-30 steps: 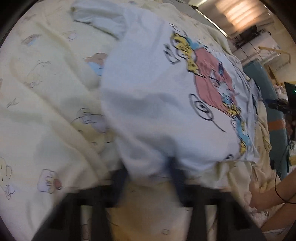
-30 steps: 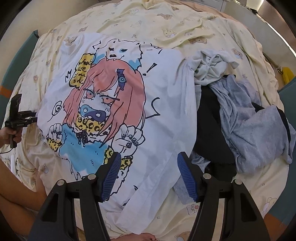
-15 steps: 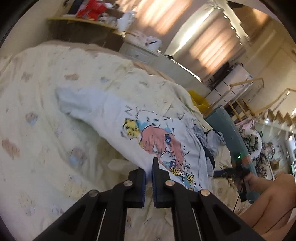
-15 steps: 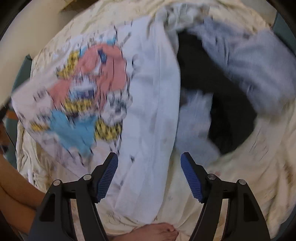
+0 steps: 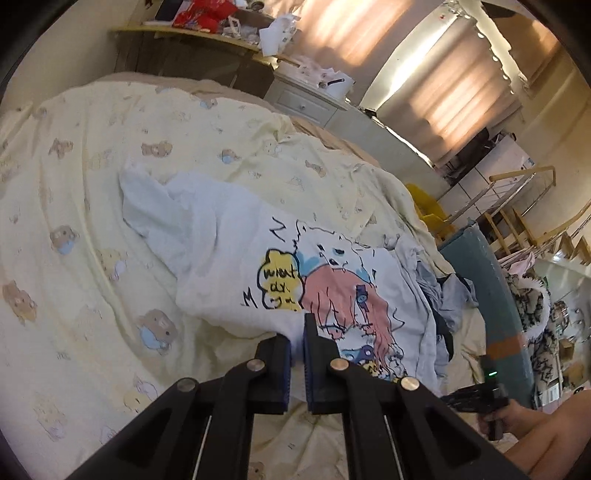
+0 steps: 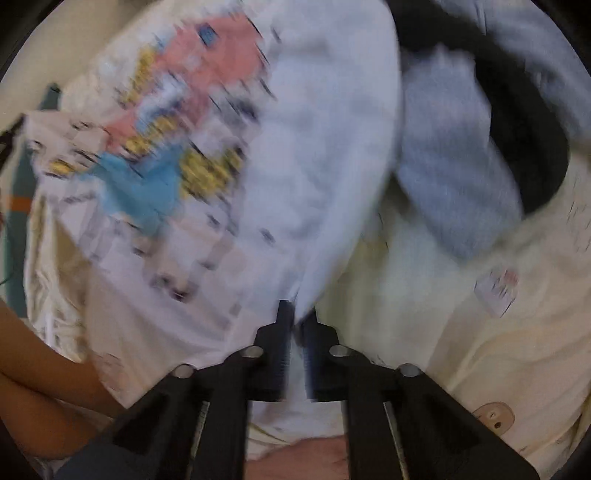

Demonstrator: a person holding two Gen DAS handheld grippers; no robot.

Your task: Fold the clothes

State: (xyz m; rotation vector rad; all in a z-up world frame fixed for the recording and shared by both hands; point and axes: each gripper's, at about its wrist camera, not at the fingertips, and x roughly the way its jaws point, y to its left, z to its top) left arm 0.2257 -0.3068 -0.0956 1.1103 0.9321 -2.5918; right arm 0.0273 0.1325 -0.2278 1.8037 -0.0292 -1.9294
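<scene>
A white T-shirt with a pink-haired cartoon print lies spread on the pale yellow bed cover. My left gripper is shut on the shirt's near edge and holds that edge lifted off the bed. In the blurred right wrist view the same T-shirt fills the middle, and my right gripper is shut on a fold of its lower edge. The right gripper also shows at the lower right of the left wrist view, held in a person's hand.
A heap of grey and black clothes lies right of the shirt; the same clothes heap shows beyond it in the left view. A cluttered shelf and white drawers stand behind the bed. A person's forearm reaches in at lower left.
The left gripper closed on the shirt's edge and rose, tipping its view up toward the room. The right gripper dropped down to the shirt and its wide jaws snapped shut on the cloth.
</scene>
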